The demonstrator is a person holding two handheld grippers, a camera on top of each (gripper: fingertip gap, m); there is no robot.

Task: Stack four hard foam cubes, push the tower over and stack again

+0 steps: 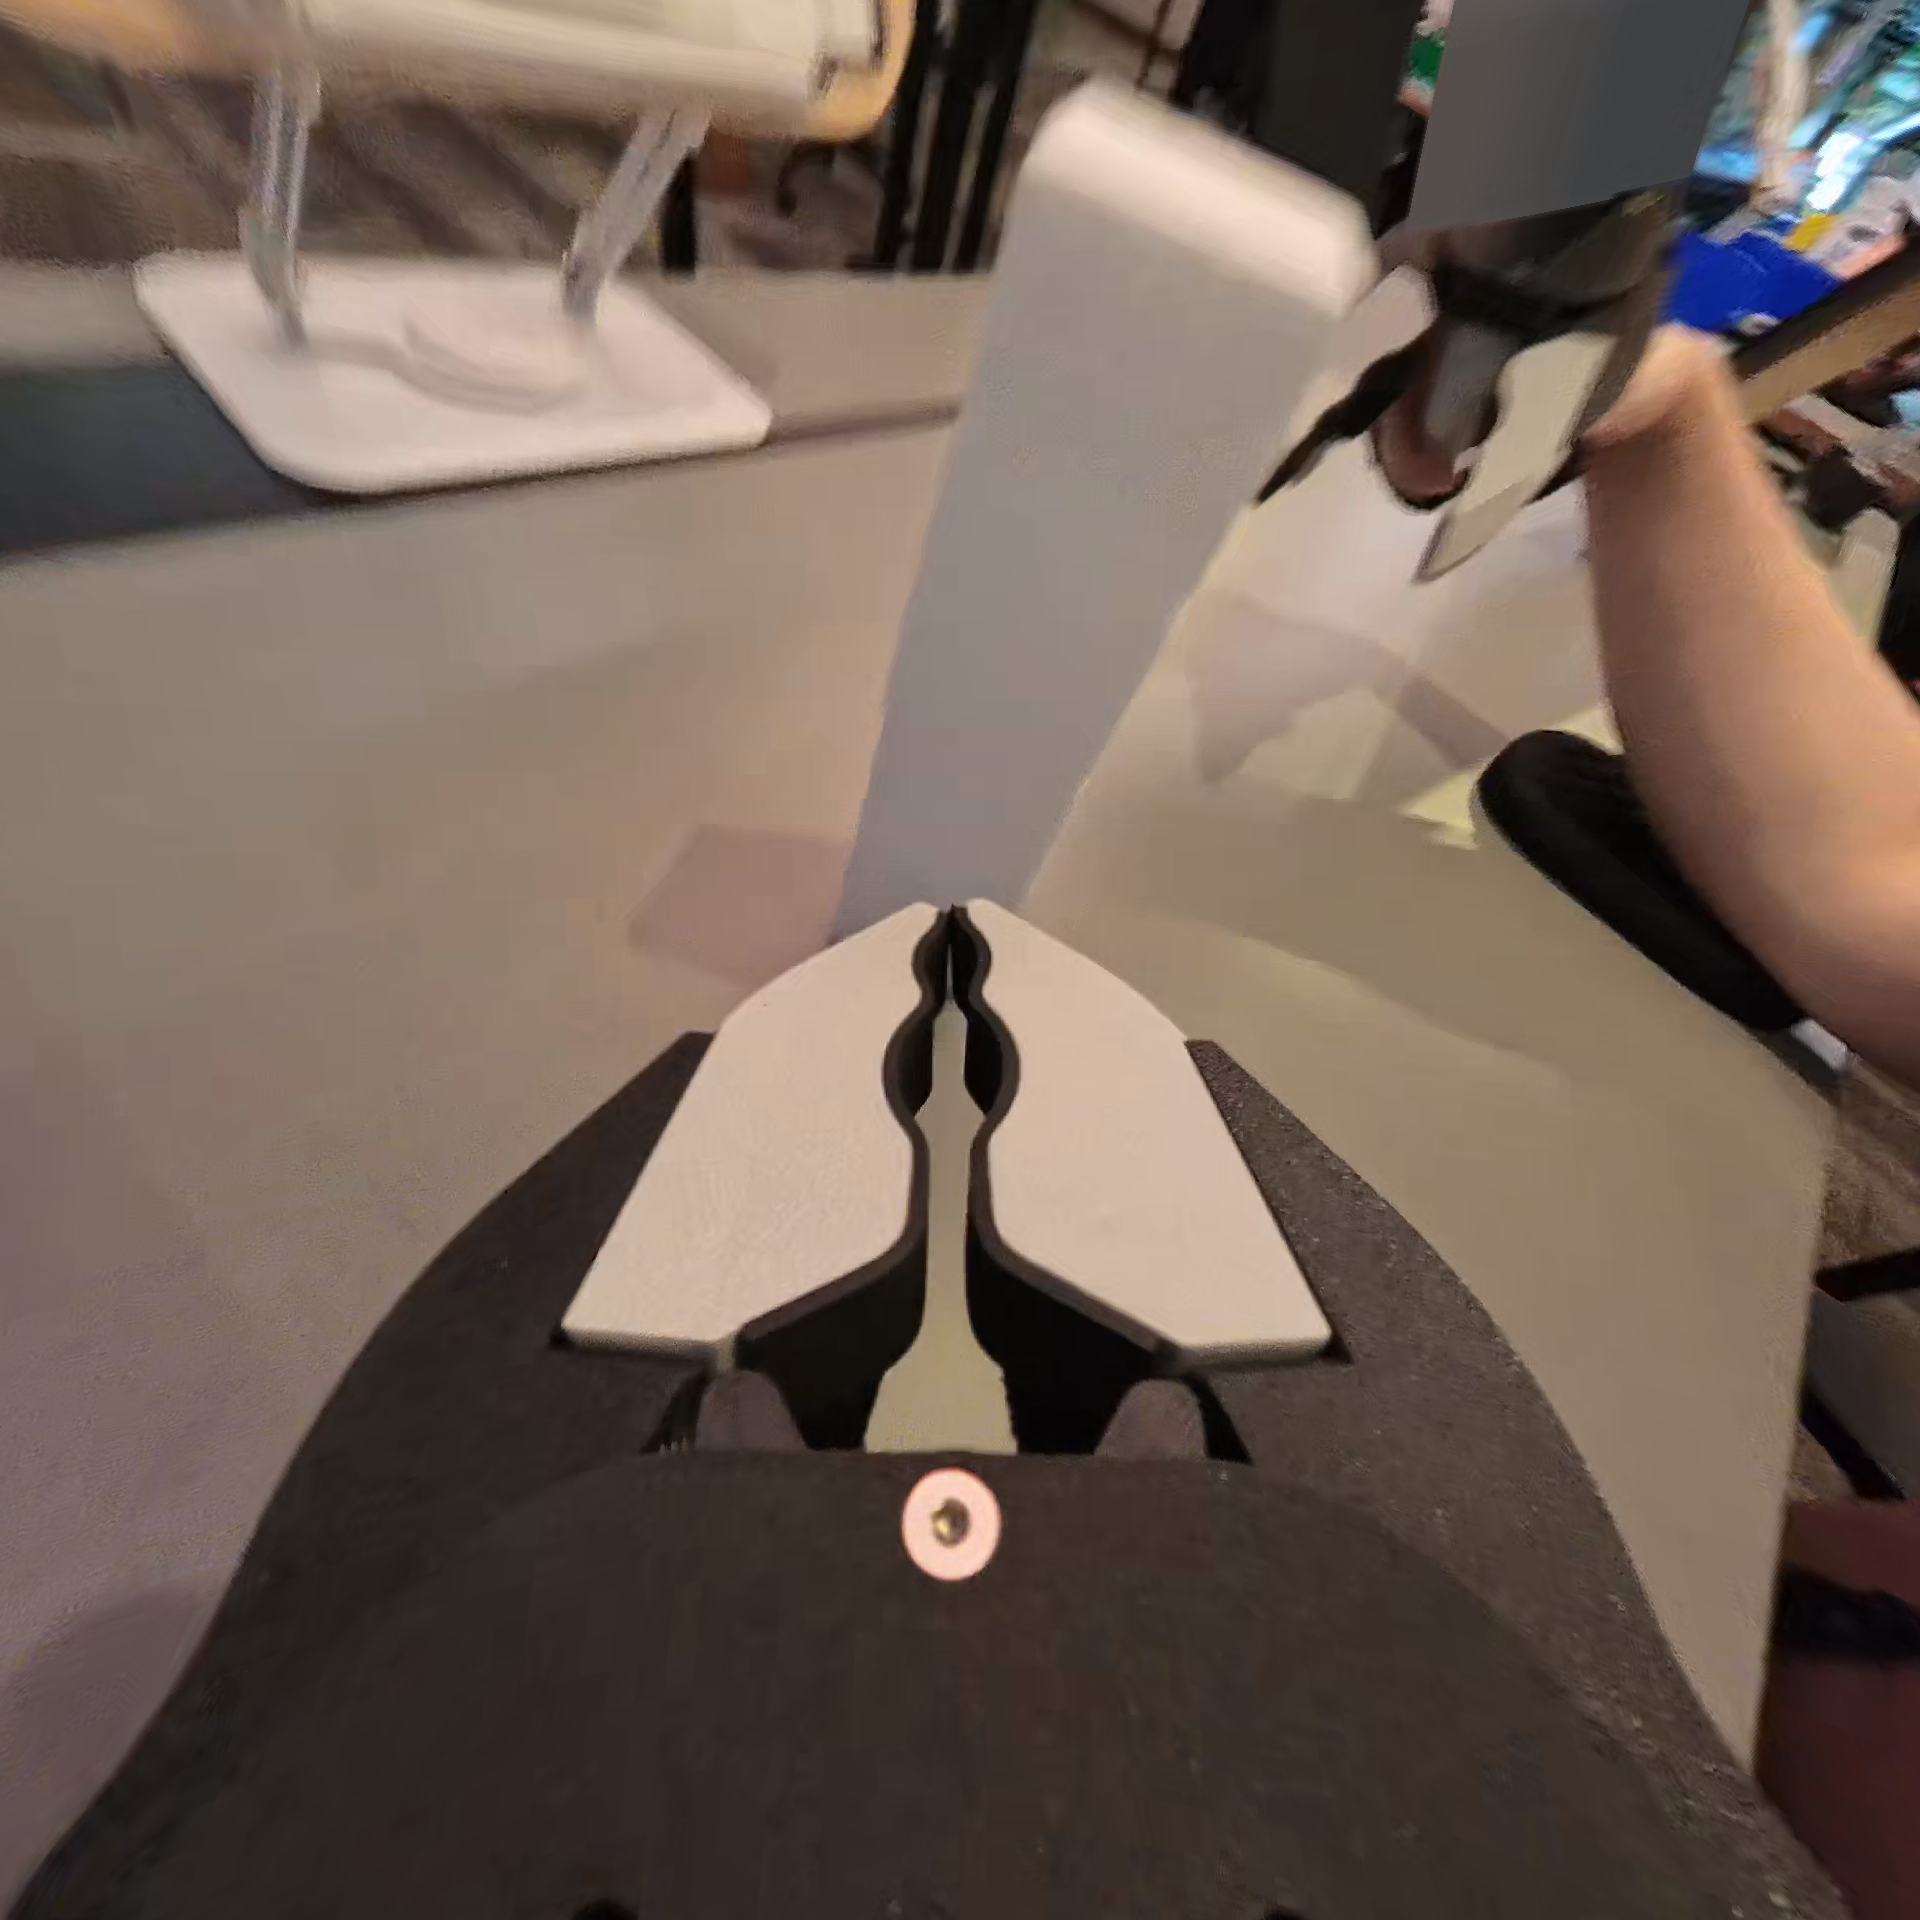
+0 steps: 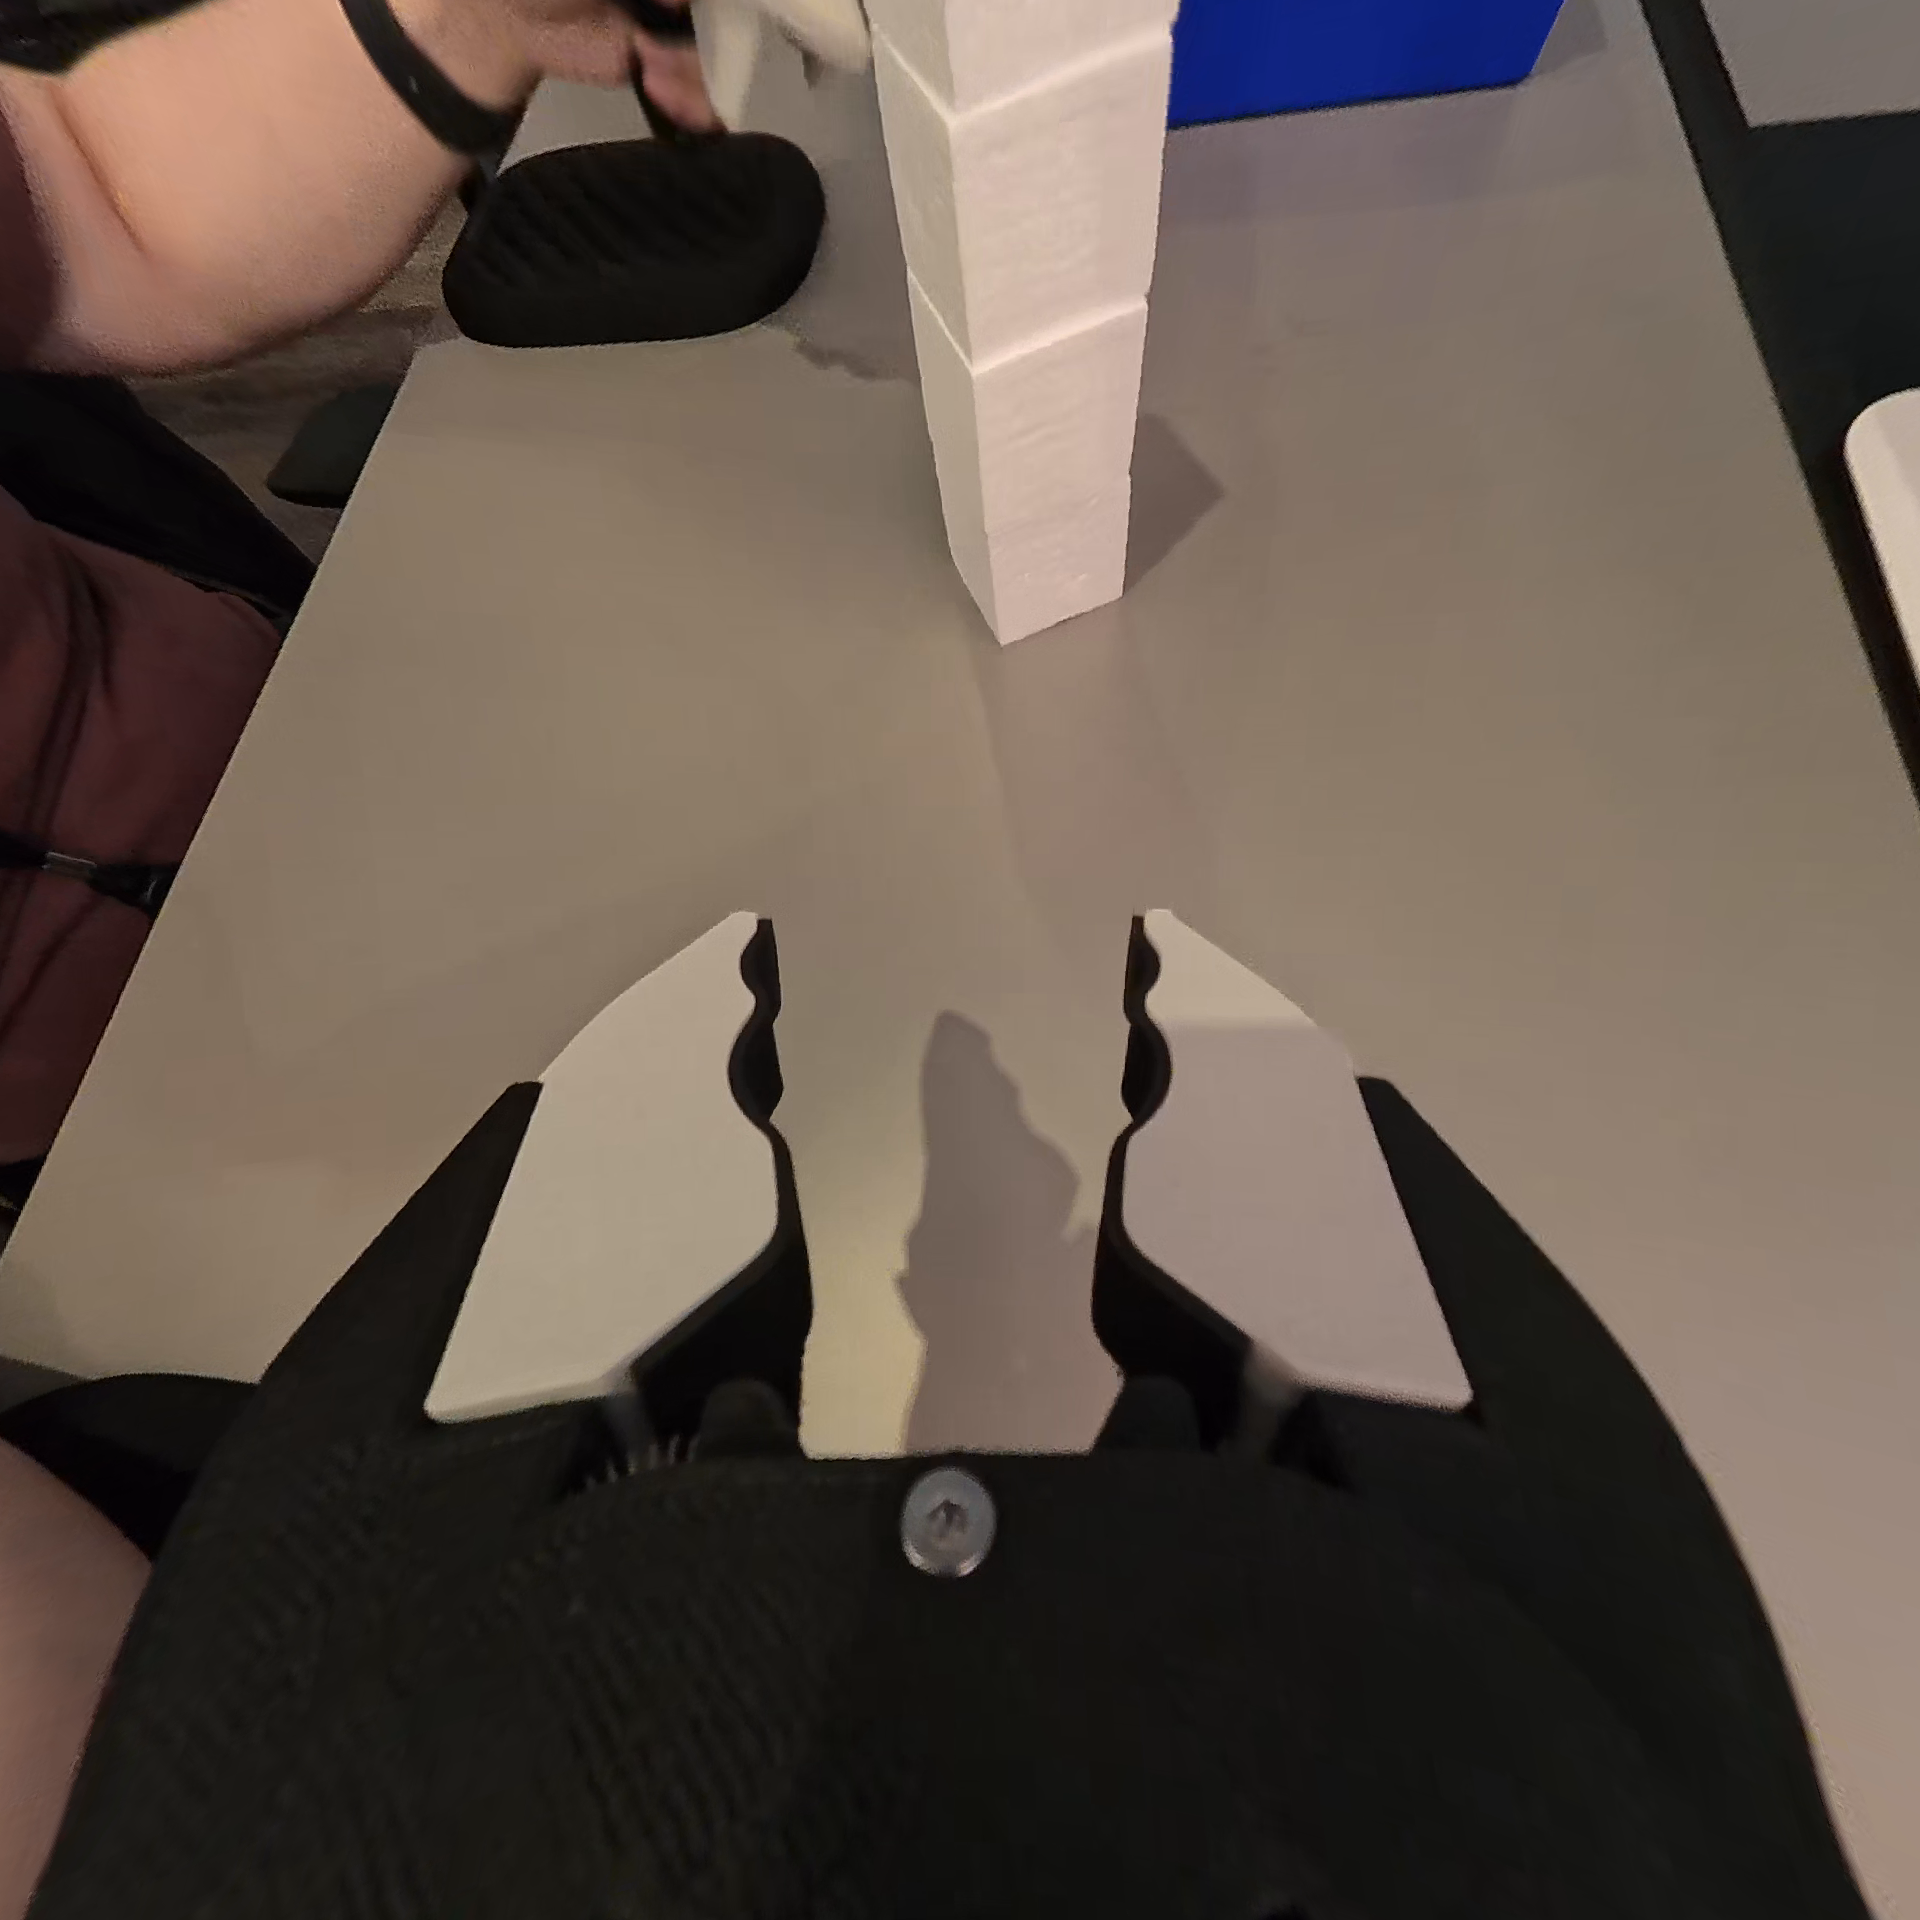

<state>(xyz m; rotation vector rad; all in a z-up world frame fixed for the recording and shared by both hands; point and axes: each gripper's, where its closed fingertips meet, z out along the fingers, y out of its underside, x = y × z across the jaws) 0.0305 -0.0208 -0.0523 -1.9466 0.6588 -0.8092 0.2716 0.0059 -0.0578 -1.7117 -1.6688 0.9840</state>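
Note:
A tower of white foam cubes [image 2: 1029,343] stands on the grey table [image 2: 623,727]; three stacked cubes show and its top is cut off. In the left wrist view the tower [image 1: 1091,499] is blurred and leans to the right. My left gripper [image 1: 953,909] is shut and empty, its tips right at the tower's lower part. Its black body [image 2: 634,244] shows at the tower's left in the right wrist view. My right gripper [image 2: 951,920] is open and empty above the table, well short of the tower. It also shows in the left wrist view [image 1: 1345,532], to the right of the tower's top.
A white stand base [image 1: 457,384] with clear legs sits at the back left. A blue box [image 2: 1351,52] stands behind the tower. A white object [image 2: 1886,499] lies at the right edge. A person's forearm [image 1: 1714,675] reaches in from the right. One gripper's finger ends stand about 25 cm off the other's.

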